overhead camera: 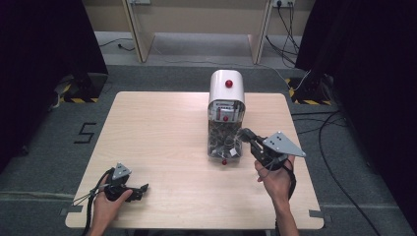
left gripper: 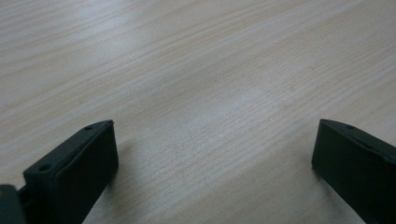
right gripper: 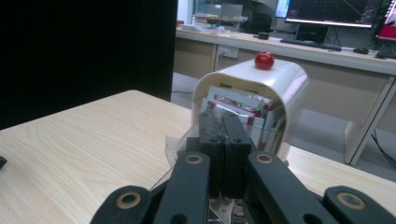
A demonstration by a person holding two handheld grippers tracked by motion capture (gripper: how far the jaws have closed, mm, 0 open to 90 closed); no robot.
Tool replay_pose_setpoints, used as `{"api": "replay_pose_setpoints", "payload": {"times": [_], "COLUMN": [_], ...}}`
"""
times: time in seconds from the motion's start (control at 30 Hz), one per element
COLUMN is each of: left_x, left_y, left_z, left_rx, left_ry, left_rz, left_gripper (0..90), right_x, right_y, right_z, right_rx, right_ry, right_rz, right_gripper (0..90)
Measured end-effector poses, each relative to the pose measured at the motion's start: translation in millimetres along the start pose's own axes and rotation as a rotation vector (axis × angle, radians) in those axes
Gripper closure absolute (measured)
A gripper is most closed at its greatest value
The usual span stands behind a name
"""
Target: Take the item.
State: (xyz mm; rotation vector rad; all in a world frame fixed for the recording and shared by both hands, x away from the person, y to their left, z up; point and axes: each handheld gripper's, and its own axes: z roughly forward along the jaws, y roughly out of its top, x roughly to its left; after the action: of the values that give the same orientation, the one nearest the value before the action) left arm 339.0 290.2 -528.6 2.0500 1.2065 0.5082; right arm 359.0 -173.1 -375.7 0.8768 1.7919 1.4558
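A white arched box (overhead camera: 219,87) (right gripper: 285,88) with a red knob (overhead camera: 228,83) (right gripper: 264,60) on top stands at the middle of the wooden table (overhead camera: 162,128). Colourful packets (right gripper: 236,105) fill its inside. Its clear front door (overhead camera: 223,145) hangs down towards the table and carries a small red knob (overhead camera: 224,161). My right gripper (overhead camera: 244,132) (right gripper: 223,116) is shut, its tips against the door's right edge; I cannot tell whether it pinches anything. My left gripper (overhead camera: 141,189) (left gripper: 212,149) rests open on the front left of the table, nothing between its jaws.
Bare wood (left gripper: 196,70) lies ahead of the left gripper. Black curtains (overhead camera: 39,59) flank the table. A desk (overhead camera: 196,19) stands behind it and cables (overhead camera: 324,132) trail on the floor at the right.
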Motion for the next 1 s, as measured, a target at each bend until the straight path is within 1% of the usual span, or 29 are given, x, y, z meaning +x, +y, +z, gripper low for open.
{"api": "replay_pose_setpoints", "payload": {"times": [0.07, 0.1, 0.33, 0.4, 0.5, 0.53, 0.8, 1.0], "left_x": [0.0, 0.0, 0.0, 0.0, 0.0, 0.1, 0.1, 0.1], "left_y": [0.0, 0.0, 0.0, 0.0, 0.0, 0.0, 0.0, 0.0], "left_z": [0.1, 0.1, 0.0, 0.0, 0.0, 0.0, 0.0, 0.0], "left_rx": [-0.001, -0.001, -0.001, 0.000, -0.001, 0.000, -0.001, -0.001], "left_ry": [0.000, 0.000, 0.000, 0.000, 0.000, 0.000, 0.000, 0.000], "left_rz": [-0.001, -0.001, -0.001, 0.001, 0.000, 0.002, 0.001, 0.001], "left_gripper": [0.0, 0.0, 0.0, 0.0, 0.0, 0.0, 0.0, 0.0], "right_x": [-2.9, -4.6, -16.3, -19.3, -22.6, -23.0, -29.8, -35.1], "right_y": [0.4, 0.5, -2.0, -1.6, -1.0, -1.0, -0.2, -3.8], "right_z": [-5.4, -6.8, -22.0, -26.4, -33.0, -34.9, -50.8, -59.6], "right_rx": [-0.003, -0.007, -0.011, -0.018, -0.026, -0.027, -0.046, -0.042], "right_ry": [-0.008, -0.012, -0.040, -0.049, -0.061, -0.063, -0.086, -0.105], "right_rz": [0.004, -0.002, 0.021, 0.021, 0.024, 0.033, 0.033, 0.039], "right_gripper": [89.8, 89.8, 89.7, 89.7, 89.7, 89.7, 89.7, 89.7]}}
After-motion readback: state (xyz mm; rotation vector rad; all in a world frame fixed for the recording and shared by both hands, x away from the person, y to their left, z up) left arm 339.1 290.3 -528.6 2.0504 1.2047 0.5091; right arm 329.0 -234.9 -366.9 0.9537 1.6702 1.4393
